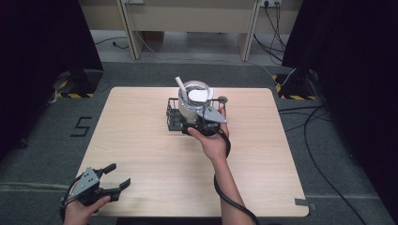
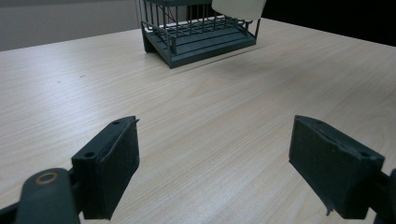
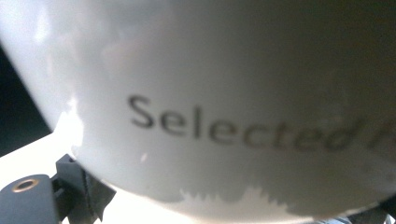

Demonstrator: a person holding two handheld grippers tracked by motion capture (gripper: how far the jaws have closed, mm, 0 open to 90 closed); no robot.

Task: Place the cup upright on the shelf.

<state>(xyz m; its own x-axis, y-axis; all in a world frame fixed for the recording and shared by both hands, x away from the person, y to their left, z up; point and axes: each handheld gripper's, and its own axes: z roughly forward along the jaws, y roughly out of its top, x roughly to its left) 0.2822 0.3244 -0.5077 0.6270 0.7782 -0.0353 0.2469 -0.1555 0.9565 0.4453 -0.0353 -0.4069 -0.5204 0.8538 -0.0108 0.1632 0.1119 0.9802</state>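
My right gripper is clenched on the white cup, at center frame in the high view. In the right gripper view the cup wall bears the word "Selected". The cup sits over the dark wire rack on the table. My left gripper, lower left, is released, jaws wide apart above bare wood, rack well apart from it.

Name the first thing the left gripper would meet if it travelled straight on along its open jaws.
Probably the dark wire rack; from the left gripper only bare table lies before it, though depth is uncertain.
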